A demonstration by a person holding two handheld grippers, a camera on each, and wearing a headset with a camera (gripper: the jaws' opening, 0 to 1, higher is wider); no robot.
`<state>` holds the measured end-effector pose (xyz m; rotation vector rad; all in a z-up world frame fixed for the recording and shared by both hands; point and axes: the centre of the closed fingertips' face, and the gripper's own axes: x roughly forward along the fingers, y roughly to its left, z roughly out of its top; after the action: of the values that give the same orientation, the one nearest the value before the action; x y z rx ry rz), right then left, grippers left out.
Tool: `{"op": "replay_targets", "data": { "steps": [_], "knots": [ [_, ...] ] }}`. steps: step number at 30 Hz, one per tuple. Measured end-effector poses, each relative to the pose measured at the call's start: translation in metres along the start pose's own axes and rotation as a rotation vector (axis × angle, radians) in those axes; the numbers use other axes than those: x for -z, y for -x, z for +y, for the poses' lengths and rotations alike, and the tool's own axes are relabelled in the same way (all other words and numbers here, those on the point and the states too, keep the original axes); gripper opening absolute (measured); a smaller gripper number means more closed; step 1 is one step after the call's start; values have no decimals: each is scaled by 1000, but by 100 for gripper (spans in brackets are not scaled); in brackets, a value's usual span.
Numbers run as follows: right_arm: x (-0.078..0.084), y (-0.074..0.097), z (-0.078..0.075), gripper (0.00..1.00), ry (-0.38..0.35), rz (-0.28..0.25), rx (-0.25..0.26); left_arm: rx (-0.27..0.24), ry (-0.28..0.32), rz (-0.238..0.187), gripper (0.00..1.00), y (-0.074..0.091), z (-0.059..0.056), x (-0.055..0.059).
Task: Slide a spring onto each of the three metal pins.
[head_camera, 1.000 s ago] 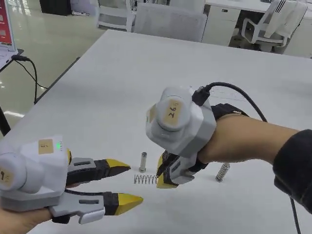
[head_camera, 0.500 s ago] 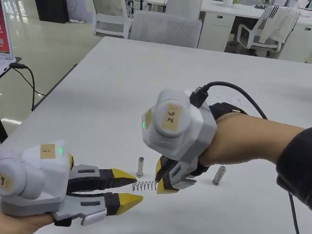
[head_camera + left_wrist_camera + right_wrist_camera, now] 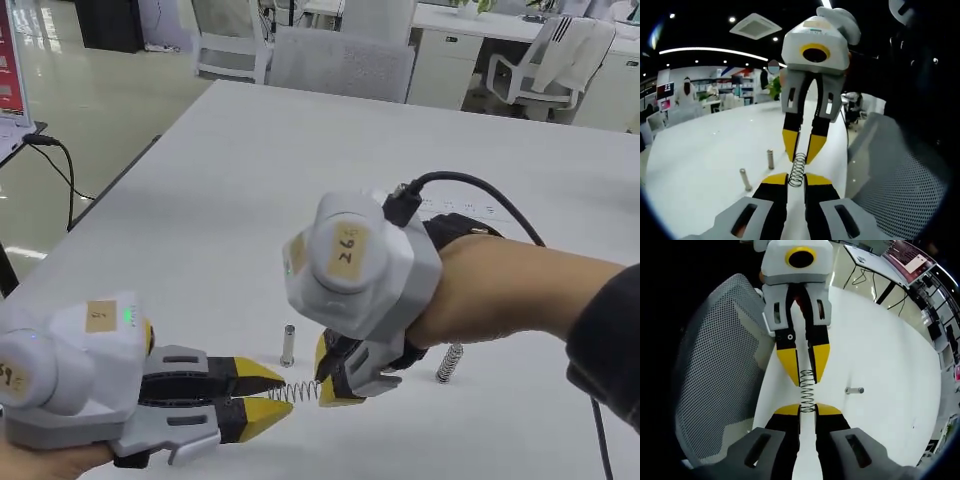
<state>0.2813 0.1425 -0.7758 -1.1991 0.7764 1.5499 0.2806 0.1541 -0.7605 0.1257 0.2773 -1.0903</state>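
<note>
Our left gripper (image 3: 796,179) has its pointed yellow fingertips (image 3: 775,179) pinched almost together on one end of the spring (image 3: 798,167), a thin coil of bright wire. Our right gripper (image 3: 807,410) clamps the other end the same way, so the coil runs straight between the two pairs of tips. Behind the tips come black shanks, then smooth grey-white plastic shells. We cannot tell whether the coil clears the desk (image 3: 250,180), a smooth matte white top. It sits close to the near edge.

In the left gripper view, two short cylindrical steel pins, a nearer pin (image 3: 745,179) and a farther pin (image 3: 770,159), stand upright just beside the spring, on its far side from that edge. Further right along the near edge, a second spring (image 3: 450,362) stands tilted. We cannot tell whether a pin is inside it.
</note>
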Motion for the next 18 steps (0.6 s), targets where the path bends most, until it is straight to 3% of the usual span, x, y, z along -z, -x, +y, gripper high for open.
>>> {"op": "replay_targets", "data": {
  "steps": [18],
  "knots": [
    [1, -1, 1, 8, -15, -19, -8, 26, 11, 0, 3, 0, -4, -2]
  ]
}}
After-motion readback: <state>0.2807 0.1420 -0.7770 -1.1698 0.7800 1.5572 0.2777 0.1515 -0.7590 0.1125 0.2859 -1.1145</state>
